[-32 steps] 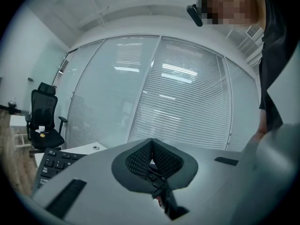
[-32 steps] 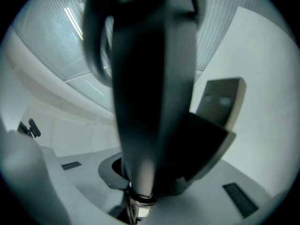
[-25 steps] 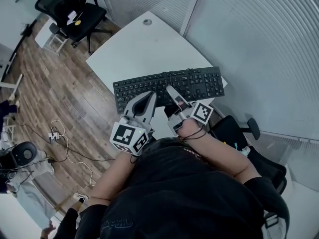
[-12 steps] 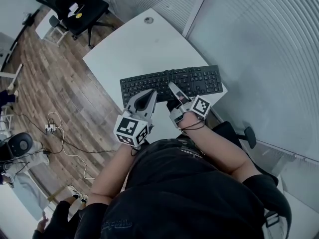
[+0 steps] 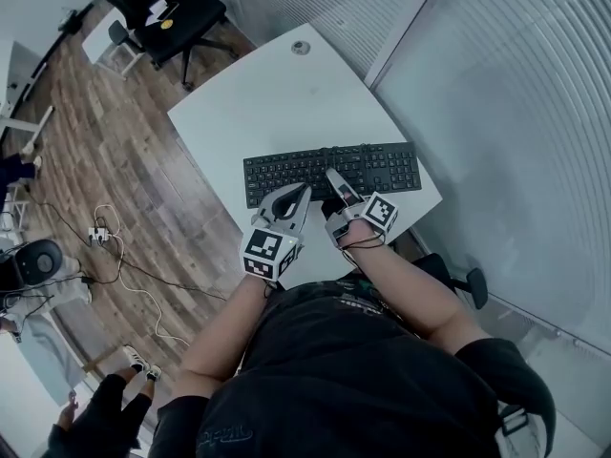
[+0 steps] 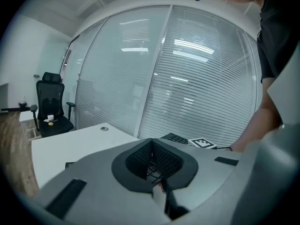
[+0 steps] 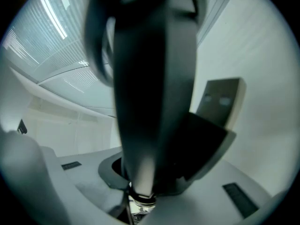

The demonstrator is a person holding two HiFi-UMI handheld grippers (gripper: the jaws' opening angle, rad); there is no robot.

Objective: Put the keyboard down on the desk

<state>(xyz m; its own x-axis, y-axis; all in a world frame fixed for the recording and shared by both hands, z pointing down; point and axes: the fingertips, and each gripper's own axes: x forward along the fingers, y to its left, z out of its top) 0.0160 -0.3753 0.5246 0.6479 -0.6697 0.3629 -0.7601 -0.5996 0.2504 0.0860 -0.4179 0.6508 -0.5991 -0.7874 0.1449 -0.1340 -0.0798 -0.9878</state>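
Two handheld grey tongs clench one long black computer keyboard (image 5: 334, 170) by its near edge, directly in front of the person at 12 o'clock. That keyboard stretches crosswise over the near end of a white, rounded desk (image 5: 258, 113), its number pad toward 2 o'clock. Whether it rests on the desktop or hangs just above it cannot be told. The left gripper (image 5: 294, 195) grasps the edge near the keyboard's middle, at about 11 o'clock from the person. In the left gripper view its dark ribbed pads are pinched together at the tips, with keys showing in the hollow between them. The right gripper (image 5: 336, 181) bites the same edge just beside it, at about 1 o'clock. In the right gripper view a broad dark slab rises from between the clamped jaws. Each tool carries a cube with black and white square markers at its rear. Far across the desk, at 12 o'clock, a small round grey cap (image 5: 302, 48) is set in the surface. A black office chair (image 5: 162, 8) stands at 11 o'clock on brown wooden flooring (image 5: 86, 160), where white cables (image 5: 98, 235) trail at 9 o'clock. Glass walls with horizontal blinds (image 5: 496, 113) fill 1 to 3 o'clock.
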